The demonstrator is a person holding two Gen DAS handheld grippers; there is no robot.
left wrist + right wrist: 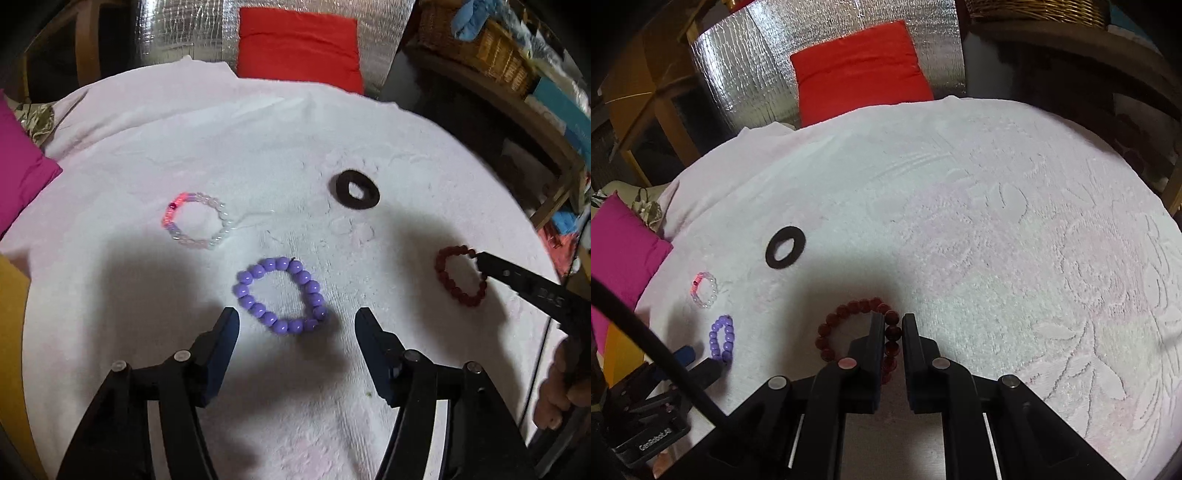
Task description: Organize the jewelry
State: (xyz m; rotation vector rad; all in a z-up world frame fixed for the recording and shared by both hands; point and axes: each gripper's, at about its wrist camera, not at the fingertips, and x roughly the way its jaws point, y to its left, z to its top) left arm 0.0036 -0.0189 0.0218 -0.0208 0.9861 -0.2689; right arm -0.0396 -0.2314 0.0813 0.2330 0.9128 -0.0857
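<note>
Four pieces lie on a white towel [258, 155]. A purple bead bracelet [281, 295] sits just ahead of my open, empty left gripper [295, 321]. A clear and pink bead bracelet [197, 226] lies to its far left. A black ring [357, 190] lies farther back. A dark red bead bracelet [460, 275] lies at the right. My right gripper [894, 325] is shut on the dark red bracelet [849, 314], pinching its right side. The right wrist view also shows the black ring [785, 247], the clear bracelet [704, 290] and the purple bracelet [722, 338].
A red cushion [299, 48] stands behind the towel against silver foil. A magenta cushion [22, 162] lies at the left edge. Wicker baskets on a wooden shelf [491, 51] stand at the right. The towel's right half [1034, 240] bears an embossed flower pattern.
</note>
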